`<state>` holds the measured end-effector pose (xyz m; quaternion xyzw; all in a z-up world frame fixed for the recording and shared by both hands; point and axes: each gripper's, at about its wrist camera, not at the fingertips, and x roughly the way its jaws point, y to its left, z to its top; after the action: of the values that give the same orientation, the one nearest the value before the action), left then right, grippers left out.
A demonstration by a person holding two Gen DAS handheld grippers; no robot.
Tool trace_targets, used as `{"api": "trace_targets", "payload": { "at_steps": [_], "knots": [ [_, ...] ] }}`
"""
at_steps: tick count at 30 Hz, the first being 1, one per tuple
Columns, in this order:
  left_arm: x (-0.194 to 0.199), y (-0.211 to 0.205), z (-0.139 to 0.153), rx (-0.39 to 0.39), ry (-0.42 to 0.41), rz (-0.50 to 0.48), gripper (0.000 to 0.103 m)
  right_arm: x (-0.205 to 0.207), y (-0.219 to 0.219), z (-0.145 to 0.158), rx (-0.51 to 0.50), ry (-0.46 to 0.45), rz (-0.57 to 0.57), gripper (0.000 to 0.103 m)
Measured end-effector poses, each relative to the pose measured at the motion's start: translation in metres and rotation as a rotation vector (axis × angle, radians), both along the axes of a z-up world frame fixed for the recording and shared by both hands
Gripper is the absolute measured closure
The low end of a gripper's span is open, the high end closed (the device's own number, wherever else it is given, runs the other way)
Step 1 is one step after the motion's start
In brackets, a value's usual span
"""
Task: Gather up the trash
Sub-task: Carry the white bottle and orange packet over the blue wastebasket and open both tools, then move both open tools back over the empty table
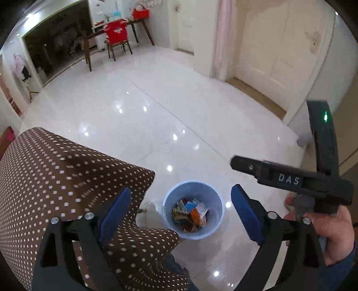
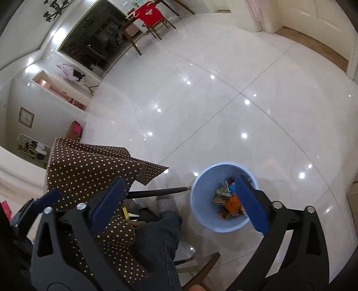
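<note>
Gaping jaws above round blue plastic bin point(image 1: 193, 210), crumpled wrappers point(image 1: 190, 215) inside.

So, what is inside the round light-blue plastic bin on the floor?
The round light-blue plastic bin holds a pile of crumpled colourful wrappers. Anything beneath that pile is covered.

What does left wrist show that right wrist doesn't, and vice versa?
Left wrist only: the right tongs from the side, with the hand holding them, plus a closed cream door.

Right wrist only: a dark chandelier, a framed picture on the wall, the person's jeans-clad leg, and a dark rod reaching to the bin rim.

Both: the blue bin holding wrappers, the brown polka-dot cloth, the glossy white floor and a red-covered chair. Each view's own tongs stand open and empty.
</note>
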<state>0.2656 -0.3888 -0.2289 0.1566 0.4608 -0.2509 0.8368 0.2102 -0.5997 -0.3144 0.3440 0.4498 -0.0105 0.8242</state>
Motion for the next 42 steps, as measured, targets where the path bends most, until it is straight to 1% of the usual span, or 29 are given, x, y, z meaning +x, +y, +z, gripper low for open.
{"api": "trace_targets", "payload": {
  "at_steps": [4, 8, 11, 14, 17, 19, 24, 26, 27, 31, 33, 35, 37, 39, 42],
  "knots": [
    [-0.019, 0.015, 0.018, -0.062, -0.040, 0.023, 0.011, -0.008, -0.002, 0.012, -0.032, -0.007, -0.029, 0.006],
    [-0.031, 0.031, 0.040, -0.127, -0.071, 0.038, 0.010, -0.017, 0.003, 0.036, -0.066, -0.036, -0.047, 0.006],
    [-0.044, 0.046, 0.062, -0.168, -0.120, 0.054, 0.009, -0.028, 0.010, 0.067, -0.102, -0.072, -0.057, 0.006],
    [-0.055, 0.061, 0.081, -0.183, -0.166, 0.069, 0.009, -0.039, 0.023, 0.097, -0.147, -0.108, -0.059, 0.006],
    [-0.070, 0.083, 0.105, -0.217, -0.231, 0.100, 0.008, -0.054, 0.045, 0.132, -0.206, -0.153, -0.046, 0.006],
    [-0.084, 0.102, 0.124, -0.242, -0.305, 0.140, 0.007, -0.067, 0.064, 0.159, -0.253, -0.201, -0.041, 0.006],
    [-0.118, 0.146, 0.158, -0.262, -0.479, 0.254, 0.006, -0.097, 0.116, 0.221, -0.376, -0.315, -0.012, 0.006],
    [-0.130, 0.165, 0.173, -0.260, -0.526, 0.305, 0.006, -0.108, 0.135, 0.240, -0.421, -0.353, -0.005, 0.006],
    [-0.135, 0.173, 0.178, -0.260, -0.543, 0.321, 0.006, -0.116, 0.148, 0.254, -0.446, -0.384, 0.001, 0.006],
    [-0.158, 0.202, 0.200, -0.248, -0.612, 0.370, 0.005, -0.136, 0.181, 0.288, -0.508, -0.473, 0.014, 0.006],
    [-0.174, 0.215, 0.213, -0.281, -0.647, 0.361, 0.005, -0.146, 0.198, 0.303, -0.539, -0.517, 0.019, 0.006],
    [-0.186, 0.226, 0.224, -0.279, -0.680, 0.394, 0.005, -0.155, 0.212, 0.314, -0.570, -0.556, 0.023, 0.006],
    [-0.194, 0.234, 0.233, -0.272, -0.685, 0.419, 0.005, -0.165, 0.230, 0.325, -0.605, -0.592, 0.033, 0.006],
    [-0.202, 0.241, 0.241, -0.282, -0.684, 0.420, 0.005, -0.173, 0.242, 0.334, -0.640, -0.622, 0.031, 0.006],
    [-0.213, 0.248, 0.249, -0.293, -0.698, 0.414, 0.005, -0.182, 0.253, 0.345, -0.662, -0.658, 0.026, 0.006]
  ]
}}
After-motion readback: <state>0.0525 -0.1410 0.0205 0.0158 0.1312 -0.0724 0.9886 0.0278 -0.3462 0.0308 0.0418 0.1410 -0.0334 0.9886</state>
